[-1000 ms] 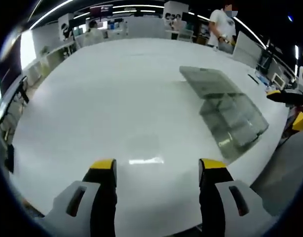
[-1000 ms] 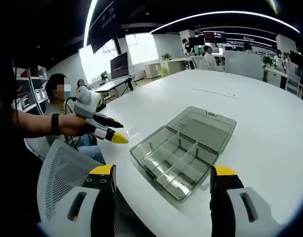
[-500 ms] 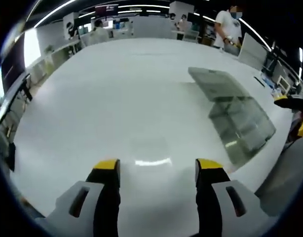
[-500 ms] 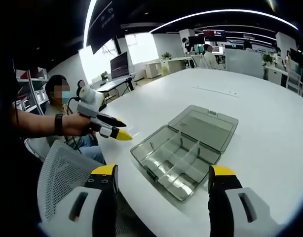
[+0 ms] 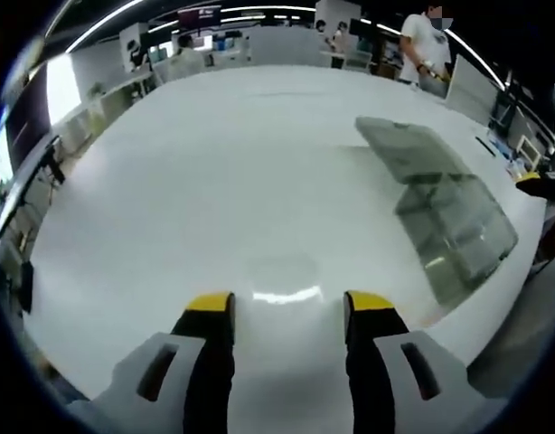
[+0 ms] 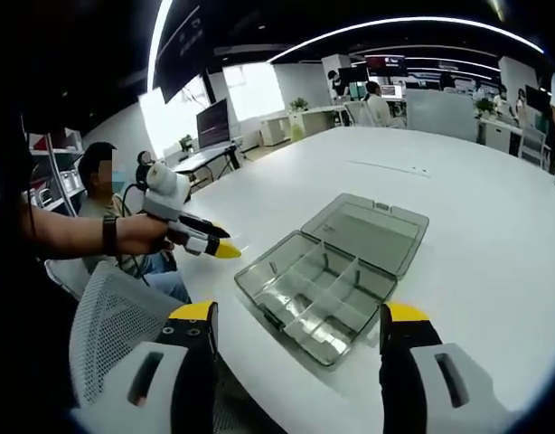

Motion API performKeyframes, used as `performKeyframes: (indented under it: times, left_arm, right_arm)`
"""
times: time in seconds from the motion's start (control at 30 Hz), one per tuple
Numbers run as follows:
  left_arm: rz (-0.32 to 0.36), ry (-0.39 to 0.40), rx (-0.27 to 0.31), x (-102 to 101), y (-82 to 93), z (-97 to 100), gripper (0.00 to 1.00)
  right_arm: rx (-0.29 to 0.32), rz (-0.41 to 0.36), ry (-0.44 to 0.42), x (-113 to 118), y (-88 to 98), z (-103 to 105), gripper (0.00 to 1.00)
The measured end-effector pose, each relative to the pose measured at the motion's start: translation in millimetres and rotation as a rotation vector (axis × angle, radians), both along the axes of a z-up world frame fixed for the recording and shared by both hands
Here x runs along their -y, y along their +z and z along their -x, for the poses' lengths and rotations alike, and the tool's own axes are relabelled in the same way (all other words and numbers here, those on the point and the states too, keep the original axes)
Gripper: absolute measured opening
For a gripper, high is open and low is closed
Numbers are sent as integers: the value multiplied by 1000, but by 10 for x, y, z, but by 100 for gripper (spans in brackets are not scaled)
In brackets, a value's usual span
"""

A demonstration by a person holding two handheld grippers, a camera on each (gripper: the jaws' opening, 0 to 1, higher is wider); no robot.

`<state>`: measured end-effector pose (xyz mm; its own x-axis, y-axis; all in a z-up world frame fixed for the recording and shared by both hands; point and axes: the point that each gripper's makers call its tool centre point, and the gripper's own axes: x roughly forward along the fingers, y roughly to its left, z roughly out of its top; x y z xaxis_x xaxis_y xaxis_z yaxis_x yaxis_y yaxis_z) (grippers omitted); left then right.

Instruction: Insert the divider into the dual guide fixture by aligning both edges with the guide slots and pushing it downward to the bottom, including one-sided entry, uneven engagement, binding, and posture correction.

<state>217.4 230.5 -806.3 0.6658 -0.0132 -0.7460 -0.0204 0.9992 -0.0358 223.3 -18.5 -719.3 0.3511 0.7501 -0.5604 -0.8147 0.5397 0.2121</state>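
A clear grey organiser box (image 6: 318, 285) lies open on the white table (image 6: 476, 208), its lid (image 6: 368, 228) flat behind it. Thin dividers (image 6: 336, 274) stand inside the tray and split it into compartments. My right gripper (image 6: 299, 316) hovers open in front of the box's near edge, holding nothing. A hand holds my left gripper (image 6: 225, 250) to the left of the box, pointing at it. In the left gripper view the same box (image 5: 458, 231) sits to the right. My left gripper (image 5: 289, 306) is open over bare table, its jaws fairly close together.
A grey mesh chair (image 6: 115, 316) stands at the table's near left edge, and a seated person (image 6: 101, 181) is behind it. Another person (image 5: 424, 45) stands at the far end. Desks and monitors line the background. The table edge (image 5: 494, 298) runs just past the box.
My left gripper's jaws have drawn closer together. In the right gripper view the left gripper has edged towards the box. The box has not moved.
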Motion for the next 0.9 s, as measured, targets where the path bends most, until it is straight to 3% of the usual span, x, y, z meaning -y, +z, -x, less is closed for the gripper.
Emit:
performKeyframes:
  times: [0.2, 0.3, 0.5, 0.63, 0.9]
  left_arm:
    - [-15, 3, -5, 17, -14, -12, 45]
    - [-71, -1, -20, -14, -32, 6, 40]
    - [-59, 16, 3, 48, -12, -4, 39]
    - [-60, 10, 9, 84, -17, -20, 31]
    - [-60, 47, 9, 56, -25, -20, 31]
  right_arm:
    - [3, 11, 10, -1, -6, 12, 70]
    - [3, 11, 10, 3, -8, 8, 70]
    - [-2, 15, 12, 1, -26, 18, 70]
    - [-2, 15, 16, -4, -28, 20, 70]
    - [-3, 13, 27, -21, -27, 35, 70]
